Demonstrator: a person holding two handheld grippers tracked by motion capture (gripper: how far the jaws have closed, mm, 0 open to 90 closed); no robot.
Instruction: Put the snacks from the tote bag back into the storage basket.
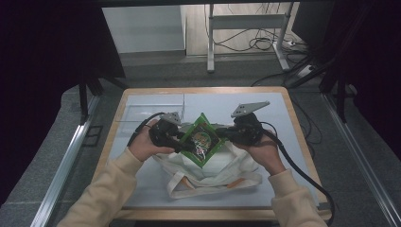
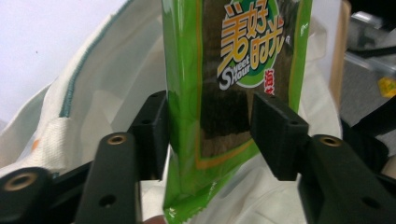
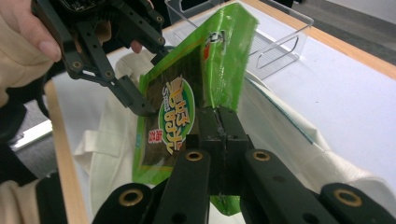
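Green snack packet [image 1: 202, 140] is hanging above the cloth bag [image 1: 208, 175], pinched by the right gripper [image 3: 219, 122]. Left gripper [image 2: 210, 126] is straddling it, pads not visibly pressing; it should clamp squarely before lowering.

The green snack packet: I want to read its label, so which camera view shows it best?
The left gripper view: the green snack packet stands close and upright, its printed label large. The right gripper view shows it edge-on and turned. The high view shows it small above the cloth bag.
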